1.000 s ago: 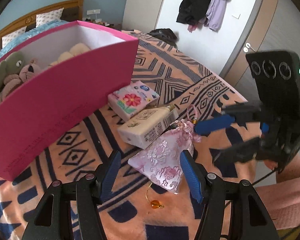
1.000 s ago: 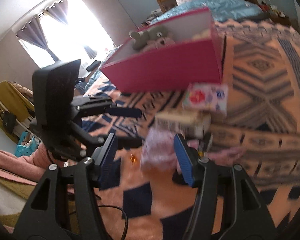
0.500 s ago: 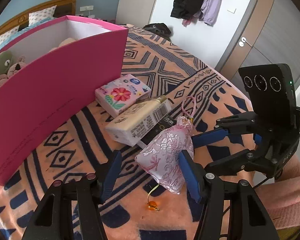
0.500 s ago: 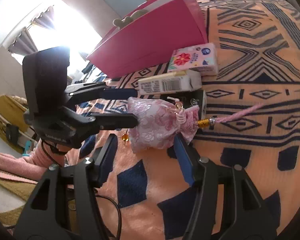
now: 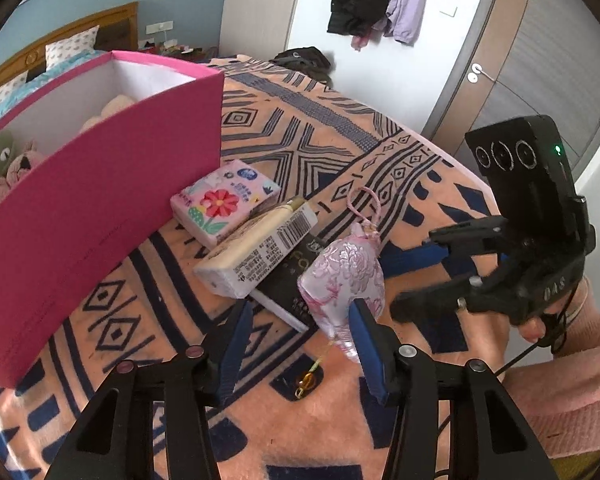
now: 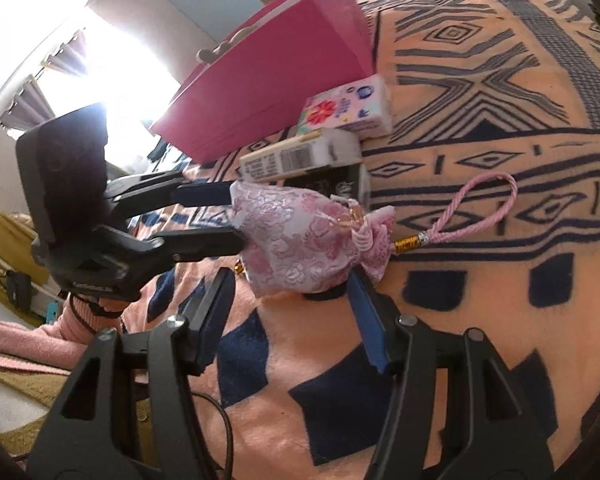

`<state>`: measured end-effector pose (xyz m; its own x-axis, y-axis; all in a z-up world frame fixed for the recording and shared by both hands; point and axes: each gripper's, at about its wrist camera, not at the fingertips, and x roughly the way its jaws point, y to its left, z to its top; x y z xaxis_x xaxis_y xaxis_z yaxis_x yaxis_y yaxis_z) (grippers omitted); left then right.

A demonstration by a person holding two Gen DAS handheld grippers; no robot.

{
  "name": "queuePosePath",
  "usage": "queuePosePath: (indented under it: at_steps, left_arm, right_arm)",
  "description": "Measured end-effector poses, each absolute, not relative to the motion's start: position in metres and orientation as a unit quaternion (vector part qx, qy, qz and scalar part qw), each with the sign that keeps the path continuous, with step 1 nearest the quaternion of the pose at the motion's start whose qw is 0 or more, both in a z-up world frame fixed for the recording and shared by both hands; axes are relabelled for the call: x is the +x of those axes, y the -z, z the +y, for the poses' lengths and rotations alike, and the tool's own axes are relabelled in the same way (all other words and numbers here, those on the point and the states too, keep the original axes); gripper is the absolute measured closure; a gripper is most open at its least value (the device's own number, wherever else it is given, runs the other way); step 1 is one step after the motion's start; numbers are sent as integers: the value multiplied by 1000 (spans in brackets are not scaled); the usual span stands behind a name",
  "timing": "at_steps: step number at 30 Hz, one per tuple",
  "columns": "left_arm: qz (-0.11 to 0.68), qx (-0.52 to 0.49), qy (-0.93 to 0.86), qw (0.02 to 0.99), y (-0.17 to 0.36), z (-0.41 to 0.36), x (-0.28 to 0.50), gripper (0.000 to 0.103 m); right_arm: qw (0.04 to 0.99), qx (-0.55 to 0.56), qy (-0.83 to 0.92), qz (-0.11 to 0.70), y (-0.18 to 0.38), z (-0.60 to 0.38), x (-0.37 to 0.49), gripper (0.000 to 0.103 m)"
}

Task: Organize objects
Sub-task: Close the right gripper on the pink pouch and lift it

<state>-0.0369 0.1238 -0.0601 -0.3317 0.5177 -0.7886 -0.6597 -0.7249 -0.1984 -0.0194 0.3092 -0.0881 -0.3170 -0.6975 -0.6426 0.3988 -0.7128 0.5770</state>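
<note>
A pink brocade sachet (image 5: 342,276) with a rope loop lies on the patterned blanket; in the right wrist view (image 6: 300,240) it sits between both grippers. My left gripper (image 5: 300,344) is open; its right finger touches the sachet's side, and its tips flank the sachet's end (image 6: 228,216). My right gripper (image 6: 292,308) is open just in front of the sachet, also seen at the right of the left wrist view (image 5: 416,276). A pink box (image 5: 100,208) with plush toys stands at left.
A floral tissue pack (image 5: 224,200), a cream carton (image 5: 256,252) and a black book (image 5: 288,284) under it lie beside the box. A small amber bead on a cord (image 5: 306,380) lies on the blanket (image 5: 340,152). A door and hanging clothes are behind.
Both grippers have closed in on the sachet from opposite sides. The sachet has shifted and tipped up, with its loop now stretched toward the right gripper's side.
</note>
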Motion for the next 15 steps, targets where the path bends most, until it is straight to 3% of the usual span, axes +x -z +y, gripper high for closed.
queuePosePath:
  at_steps: [15]
  left_arm:
    - [102,-436,-813,373,53,137,-36,52]
  right_arm:
    - [301,462,817,-171,86,333,-22,43]
